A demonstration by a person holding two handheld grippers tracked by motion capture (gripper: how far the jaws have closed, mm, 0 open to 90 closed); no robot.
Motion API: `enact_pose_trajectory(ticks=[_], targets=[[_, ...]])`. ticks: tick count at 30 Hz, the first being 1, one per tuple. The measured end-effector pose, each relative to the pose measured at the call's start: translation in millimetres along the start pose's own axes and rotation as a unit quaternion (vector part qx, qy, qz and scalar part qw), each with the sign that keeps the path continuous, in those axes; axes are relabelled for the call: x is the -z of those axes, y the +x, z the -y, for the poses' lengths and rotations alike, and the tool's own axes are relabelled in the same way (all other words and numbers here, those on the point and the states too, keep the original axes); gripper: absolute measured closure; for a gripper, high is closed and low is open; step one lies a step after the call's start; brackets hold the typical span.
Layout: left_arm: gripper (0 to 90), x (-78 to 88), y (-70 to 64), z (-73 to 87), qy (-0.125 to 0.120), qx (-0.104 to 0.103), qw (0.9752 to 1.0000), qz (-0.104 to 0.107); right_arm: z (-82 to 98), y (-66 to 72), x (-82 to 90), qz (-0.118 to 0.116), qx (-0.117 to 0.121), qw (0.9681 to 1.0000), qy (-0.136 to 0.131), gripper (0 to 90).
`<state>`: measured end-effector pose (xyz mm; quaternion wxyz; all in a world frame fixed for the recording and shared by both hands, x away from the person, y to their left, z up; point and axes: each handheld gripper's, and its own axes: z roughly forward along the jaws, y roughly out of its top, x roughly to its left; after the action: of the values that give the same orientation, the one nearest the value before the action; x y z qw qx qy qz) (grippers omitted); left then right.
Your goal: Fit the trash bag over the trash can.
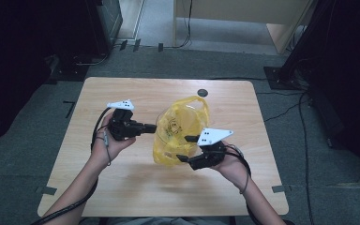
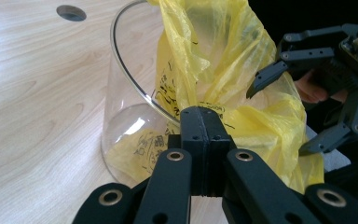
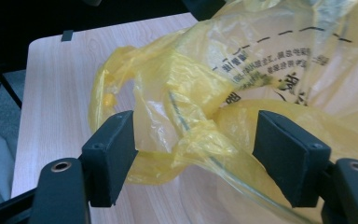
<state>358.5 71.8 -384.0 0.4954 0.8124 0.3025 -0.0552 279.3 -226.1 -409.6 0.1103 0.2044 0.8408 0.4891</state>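
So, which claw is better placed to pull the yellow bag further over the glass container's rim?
Probably the right claw: it is open, with loose yellow bag between its pads. The left claw is already shut on the bag at the glass container rim.

A crumpled yellow plastic bag with black print drapes into a clear glass beaker — both mid-table, nearer the far edge.

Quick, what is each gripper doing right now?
Left gripper: shut on the thin yellow plastic bag at the rim of the clear glass jar.
Right gripper: open, jaws either side of bag and rim.
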Motion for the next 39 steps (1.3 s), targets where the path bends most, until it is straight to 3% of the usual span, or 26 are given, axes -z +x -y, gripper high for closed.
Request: enact_pose_trajectory(ticks=[6, 13, 20, 28, 30, 32, 34, 36, 38, 39], targets=[[90.0, -1.6, 3.2, -0.9, -0.006, 0.007, 0.9999, -0.009, 1.0, -0.1, -3.7, 0.004, 0.006, 1.0, -0.002, 29.5], [90.0, -5.7, 10.8, -2.2, -0.016, 0.003, 0.9988, -0.046, 2.1, -0.2, -4.9, 0.004, 0.01, 0.9999, -0.008, 28.9], [90.0, -8.5, 15.0, -1.9, -0.028, 0.005, 0.9987, -0.043, 1.3, 2.1, -6.7, 0.02, 0.033, 0.9992, 0.011, 28.3], [67.0, 3.0, 9.9, -18.5, -0.059, -0.014, 0.9978, -0.026, 1.3, -0.1, -5.7, 0.016, 0.028, 0.9994, 0.009, 28.3], [61.9, 1.7, 6.8, -23.5, -0.065, -0.021, 0.9975, -0.014, 0.8, 0.0, -6.3, 0.014, 0.028, 0.9995, 0.01, 28.4], [57.6, -4.1, 3.5, -26.9, -0.053, -0.029, 0.9981, -0.014, 0.6, -0.5, -7.2, 0.011, 0.025, 0.9996, 0.01, 28.4], [60.7, -12.6, 2.8, -28.3, -0.028, -0.037, 0.9988, -0.019, 0.6, -1.7, -8.2, 0.009, 0.022, 0.9997, 0.008, 28.5], [73.8, -18.9, 5.1, -28.3, -0.012, -0.037, 0.9988, -0.03, 0.7, -2.2, -8.6, 0.009, 0.019, 0.9997, 0.008, 28.6], [89.1, -20.5, 11.1, -28.9, -0.01, -0.02, 0.9993, -0.03, 0.9, -2.6, -8.3, 0.007, 0.021, 0.9997, 0.008, 28.5], [90.0, -20.7, 14.9, -29.4, -0.01, -0.007, 0.9996, -0.025, 1.0, -2.8, -7.9, 0.007, 0.022, 0.9997, 0.008, 28.6]])
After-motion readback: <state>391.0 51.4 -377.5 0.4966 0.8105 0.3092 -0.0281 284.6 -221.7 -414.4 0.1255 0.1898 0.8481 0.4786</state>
